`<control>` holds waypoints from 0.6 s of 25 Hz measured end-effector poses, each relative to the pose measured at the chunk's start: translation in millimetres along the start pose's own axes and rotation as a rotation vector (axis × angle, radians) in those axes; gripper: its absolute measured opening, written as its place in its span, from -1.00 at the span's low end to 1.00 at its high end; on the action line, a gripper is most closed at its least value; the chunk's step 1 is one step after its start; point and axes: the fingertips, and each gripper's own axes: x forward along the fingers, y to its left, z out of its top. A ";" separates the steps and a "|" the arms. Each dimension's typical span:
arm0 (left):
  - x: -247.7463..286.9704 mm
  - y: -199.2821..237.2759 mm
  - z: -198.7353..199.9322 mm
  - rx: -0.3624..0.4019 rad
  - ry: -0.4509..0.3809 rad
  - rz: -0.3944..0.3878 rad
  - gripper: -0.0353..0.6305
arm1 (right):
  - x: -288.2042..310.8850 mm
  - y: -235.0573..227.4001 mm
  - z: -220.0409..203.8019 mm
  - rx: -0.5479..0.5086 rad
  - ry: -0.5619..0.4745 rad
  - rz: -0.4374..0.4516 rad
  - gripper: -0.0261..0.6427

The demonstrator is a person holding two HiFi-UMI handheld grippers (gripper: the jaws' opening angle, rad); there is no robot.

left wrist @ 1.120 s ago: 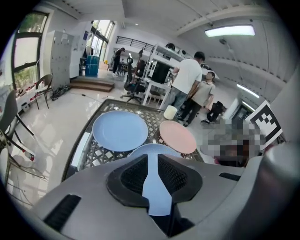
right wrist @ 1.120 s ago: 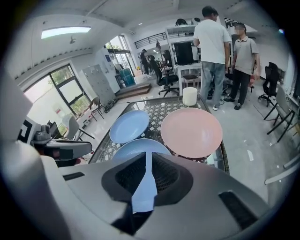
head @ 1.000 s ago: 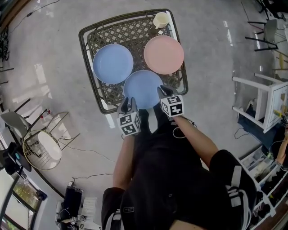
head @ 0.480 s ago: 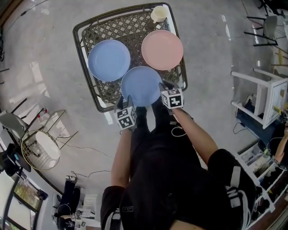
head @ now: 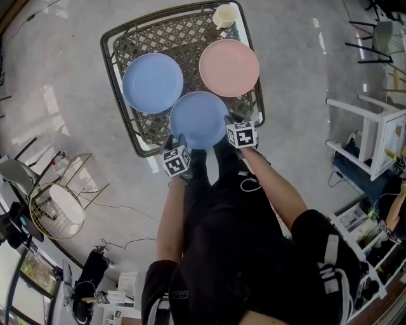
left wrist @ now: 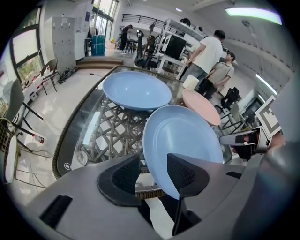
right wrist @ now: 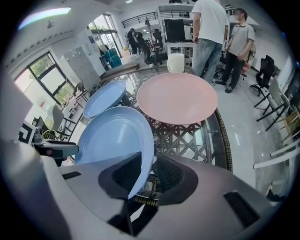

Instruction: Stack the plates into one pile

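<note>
Three plates lie on the lattice table [head: 184, 38]: a blue plate [head: 152, 82] at the far left, a pink plate [head: 229, 67] at the far right, and a near blue plate [head: 199, 119] in front. My left gripper [head: 176, 141] is at the near blue plate's [left wrist: 183, 140] left front rim. Its jaws [left wrist: 152, 164] have just been opening and stand open, with the rim between them. My right gripper [head: 229, 120] is at the same plate's [right wrist: 115, 138] right rim. It [right wrist: 151, 166] is open too, and the rim passes between its jaws.
A cream cup [head: 226, 14] stands at the table's far edge behind the pink plate [right wrist: 177, 97]. A white shelf unit [head: 374, 136] is on the right and a round wire stool [head: 58, 211] on the left. People [right wrist: 208, 33] stand beyond the table.
Both grippers have come down and forward onto the near blue plate's rim, one on each side. The plates have not moved on the table.
</note>
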 end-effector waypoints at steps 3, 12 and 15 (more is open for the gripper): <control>7.0 5.8 -3.8 -0.004 0.018 0.007 -0.31 | 5.8 -0.8 -2.0 0.004 0.016 0.000 -0.67; 11.5 12.4 -9.8 0.002 0.034 0.026 -0.41 | 16.6 -6.3 -12.9 0.046 0.050 0.011 -0.68; 14.5 13.3 -12.1 0.002 0.040 0.030 -0.49 | 18.4 -5.6 -15.0 0.073 0.048 0.034 -0.75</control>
